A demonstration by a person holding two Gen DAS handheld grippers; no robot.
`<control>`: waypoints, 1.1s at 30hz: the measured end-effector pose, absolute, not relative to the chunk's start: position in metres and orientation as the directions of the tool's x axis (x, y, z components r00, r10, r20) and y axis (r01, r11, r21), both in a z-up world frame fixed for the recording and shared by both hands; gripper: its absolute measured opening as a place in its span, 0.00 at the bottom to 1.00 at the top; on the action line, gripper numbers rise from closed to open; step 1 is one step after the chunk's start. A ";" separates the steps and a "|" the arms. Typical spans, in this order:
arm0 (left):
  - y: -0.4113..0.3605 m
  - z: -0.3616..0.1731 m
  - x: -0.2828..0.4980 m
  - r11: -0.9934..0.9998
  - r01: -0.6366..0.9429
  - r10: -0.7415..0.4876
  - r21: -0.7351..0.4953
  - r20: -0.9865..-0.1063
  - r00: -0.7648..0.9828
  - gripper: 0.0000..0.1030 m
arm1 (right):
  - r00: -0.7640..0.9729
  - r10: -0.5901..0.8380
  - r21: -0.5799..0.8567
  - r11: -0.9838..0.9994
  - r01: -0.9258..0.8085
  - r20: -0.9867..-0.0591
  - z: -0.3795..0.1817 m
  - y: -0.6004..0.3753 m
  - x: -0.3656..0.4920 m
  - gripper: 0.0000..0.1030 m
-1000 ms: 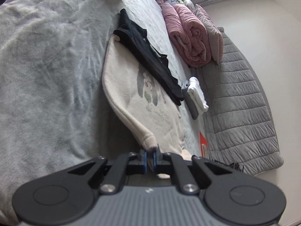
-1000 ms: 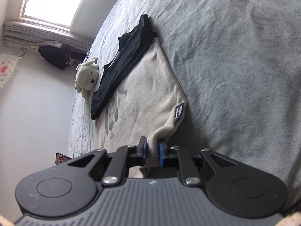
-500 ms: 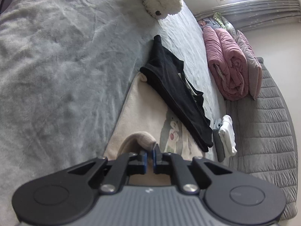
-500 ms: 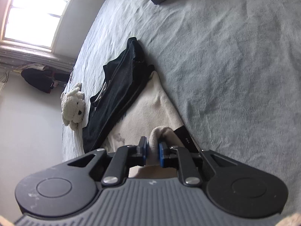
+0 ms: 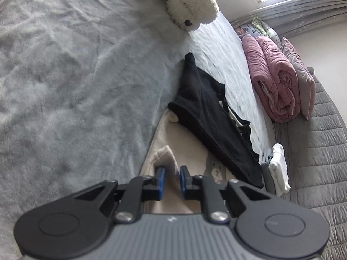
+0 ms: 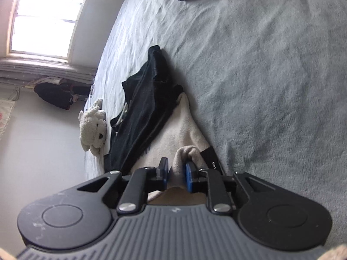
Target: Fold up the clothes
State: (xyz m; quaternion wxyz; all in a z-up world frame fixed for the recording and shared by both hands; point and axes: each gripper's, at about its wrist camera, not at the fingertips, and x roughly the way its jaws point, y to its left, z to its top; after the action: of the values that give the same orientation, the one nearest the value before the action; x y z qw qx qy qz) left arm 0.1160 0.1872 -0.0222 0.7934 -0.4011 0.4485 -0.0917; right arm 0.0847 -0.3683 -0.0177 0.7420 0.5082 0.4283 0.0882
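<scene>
Both our tongs sit parted now: the left tongs [image 5: 171,178] and right tongs [image 6: 176,176] each loosely straddle a bunched fold of the cream fleece garment [image 5: 184,149], which lies mid-bed. Its black label [image 6: 211,159] has print too small to read. Beyond, a black garment [image 5: 208,117] overlaps it; plush dog [image 5: 188,6] at the far edge of the bed [image 5: 76,75].

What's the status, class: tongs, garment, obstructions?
Left tongs and right tongs parted, fabric bunched between both. Cream fleece garment partly folded over. Black cloth garment lies across its far edge.
</scene>
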 end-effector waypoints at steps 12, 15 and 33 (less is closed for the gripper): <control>0.170 -0.001 0.110 0.842 -0.100 -0.345 -0.529 -0.672 0.655 0.33 | 0.706 0.422 0.742 0.634 0.218 -0.568 0.004 -0.363 0.075 0.44; 0.163 -0.005 0.107 0.888 -0.077 -0.299 -0.452 -0.698 0.650 0.33 | 0.723 0.379 0.691 0.698 0.187 -0.578 0.010 -0.357 0.074 0.44; 0.104 -0.012 0.076 0.988 0.155 -0.105 0.018 -0.659 0.744 0.24 | 0.753 0.072 0.023 0.997 -0.075 -0.654 -0.005 -0.265 0.075 0.43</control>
State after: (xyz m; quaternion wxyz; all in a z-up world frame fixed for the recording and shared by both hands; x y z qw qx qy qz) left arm 0.0764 0.1043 -0.0125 0.9332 0.0358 0.3507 -0.0698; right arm 0.0754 -0.2653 -0.0046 0.9362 -0.0023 0.3492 0.0393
